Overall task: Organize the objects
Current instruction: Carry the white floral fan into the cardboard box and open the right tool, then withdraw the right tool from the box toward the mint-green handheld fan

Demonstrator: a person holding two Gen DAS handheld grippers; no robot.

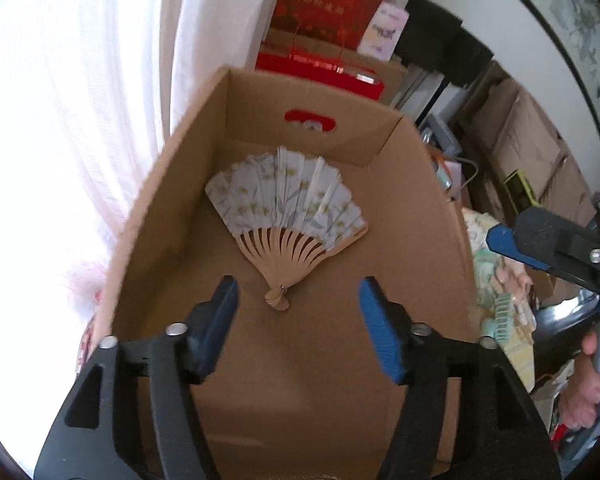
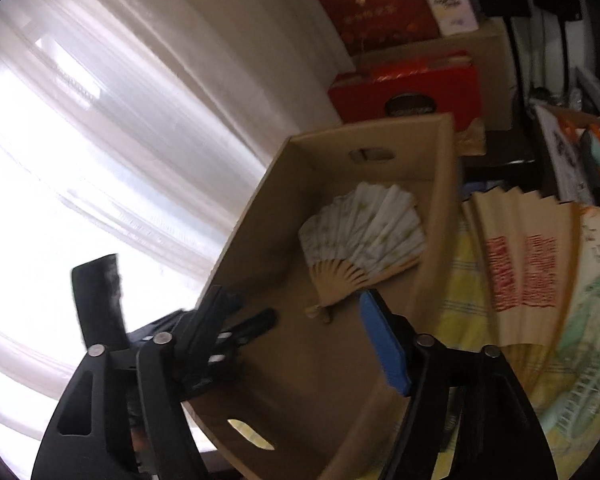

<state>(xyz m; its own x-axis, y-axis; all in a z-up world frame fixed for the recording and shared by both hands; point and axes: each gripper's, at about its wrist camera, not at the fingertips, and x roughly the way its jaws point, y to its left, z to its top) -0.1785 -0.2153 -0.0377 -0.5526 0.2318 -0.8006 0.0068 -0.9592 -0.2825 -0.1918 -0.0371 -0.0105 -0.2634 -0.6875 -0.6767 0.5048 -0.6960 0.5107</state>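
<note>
The small floral paper fan (image 1: 286,208) lies spread open on the floor of the cardboard box (image 1: 428,216), pivot toward six o'clock. The left tongs (image 1: 298,312) stand apart above the pivot, gripping nothing; the right tongs (image 2: 300,320) are likewise apart and empty. Both should be lifted clear without snagging the ribs, before the large fan (image 2: 532,276) at three o'clock is approached.

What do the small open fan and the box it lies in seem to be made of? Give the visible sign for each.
Small fan: likely paper or thin fabric leaf, matte, pleated, with a printed floral pattern; pale slats look like bamboo or wood.
Box: corrugated cardboard, matte brown, with folded flaps and a cut handle hole.
</note>
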